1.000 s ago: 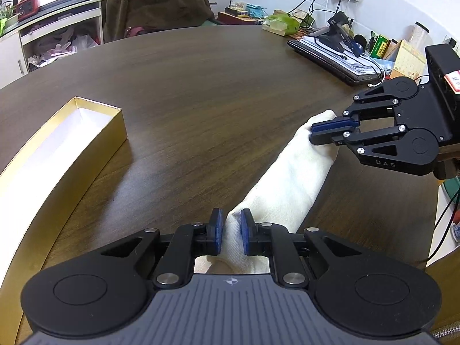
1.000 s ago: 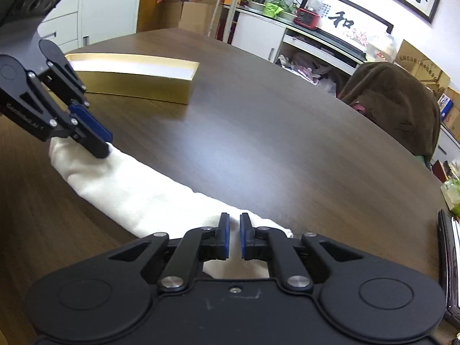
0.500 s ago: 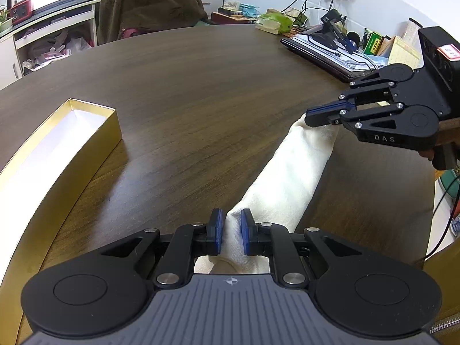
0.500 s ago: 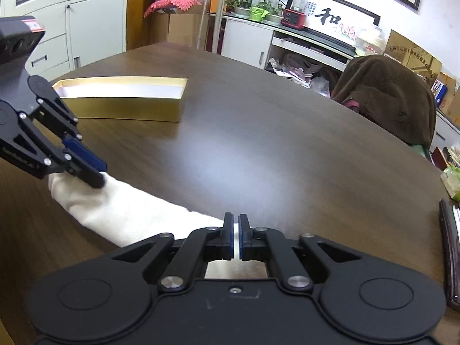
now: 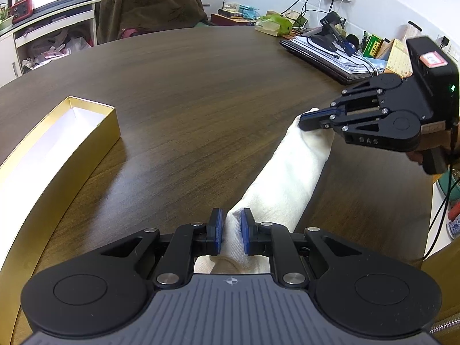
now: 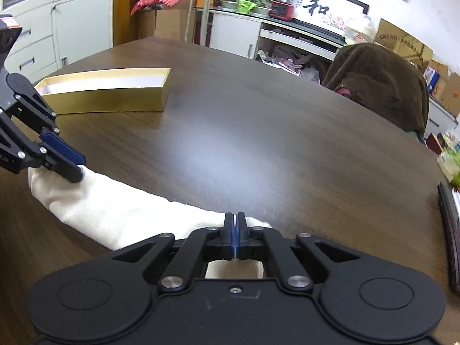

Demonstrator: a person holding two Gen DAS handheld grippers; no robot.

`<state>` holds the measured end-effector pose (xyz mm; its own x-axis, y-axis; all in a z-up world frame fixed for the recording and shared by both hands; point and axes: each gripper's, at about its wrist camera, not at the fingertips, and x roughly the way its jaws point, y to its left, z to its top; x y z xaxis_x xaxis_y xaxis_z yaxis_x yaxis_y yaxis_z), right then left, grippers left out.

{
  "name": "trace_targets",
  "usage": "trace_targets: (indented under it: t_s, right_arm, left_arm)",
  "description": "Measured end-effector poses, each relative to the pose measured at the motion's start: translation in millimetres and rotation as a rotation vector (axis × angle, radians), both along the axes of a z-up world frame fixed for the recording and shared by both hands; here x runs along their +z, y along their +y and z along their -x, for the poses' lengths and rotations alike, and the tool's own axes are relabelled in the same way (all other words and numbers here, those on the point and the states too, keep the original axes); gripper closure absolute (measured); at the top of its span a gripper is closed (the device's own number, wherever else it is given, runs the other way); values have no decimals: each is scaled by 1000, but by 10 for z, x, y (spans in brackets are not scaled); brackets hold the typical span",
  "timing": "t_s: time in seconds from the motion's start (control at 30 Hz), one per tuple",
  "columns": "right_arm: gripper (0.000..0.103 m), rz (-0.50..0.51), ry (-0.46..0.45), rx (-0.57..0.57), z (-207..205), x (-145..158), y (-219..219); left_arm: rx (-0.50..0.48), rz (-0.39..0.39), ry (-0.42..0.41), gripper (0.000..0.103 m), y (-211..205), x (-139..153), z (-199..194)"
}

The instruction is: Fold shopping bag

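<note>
The cream cloth shopping bag [image 5: 290, 178] lies folded into a long narrow strip on the dark wooden table [image 5: 187, 100]. My left gripper [image 5: 231, 230] is shut on the strip's near end, a bunched fold of cloth pinched between its blue pads. At the far end my right gripper [image 5: 304, 120] is shut on the bag's corner and holds it slightly raised. In the right wrist view the right gripper [image 6: 235, 237] shows a thin white edge of bag [image 6: 120, 215] between its closed pads, and the left gripper [image 6: 73, 169] grips the other end.
An open gold box [image 5: 57, 149] with a white inside stands on the table's left; it shows again as the gold box [image 6: 106, 90] in the right wrist view. A laptop with papers and cables [image 5: 325, 54] lies at the far right. A brown-draped chair [image 5: 149, 5] stands behind the table.
The right gripper's jaws closed fully on the bag's end and lifted it a little off the table. The left gripper kept its grip and stayed put.
</note>
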<state>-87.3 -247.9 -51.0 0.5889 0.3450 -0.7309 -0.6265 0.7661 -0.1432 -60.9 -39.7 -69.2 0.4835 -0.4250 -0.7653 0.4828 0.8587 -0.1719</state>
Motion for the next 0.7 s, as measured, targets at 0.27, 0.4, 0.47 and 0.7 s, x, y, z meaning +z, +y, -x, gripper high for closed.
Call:
trace_targets:
  t_s: [0.27,0.4,0.47,0.7]
  right_arm:
    - [101,-4,29,94,145,-136,86]
    - [99,16,49,178,171,-2,86]
    - [84,70,20,310,260,57,94]
    - [65,340,-132,732,553,-75,235]
  left_arm:
    - [-12,-9,-1,89,8,6,-9]
    - [-29,-26,2,87,-13,23,-33]
    - [-41,-30,9,85,-5,30,-56]
    - [-35,-17,45,76,37,28,-126]
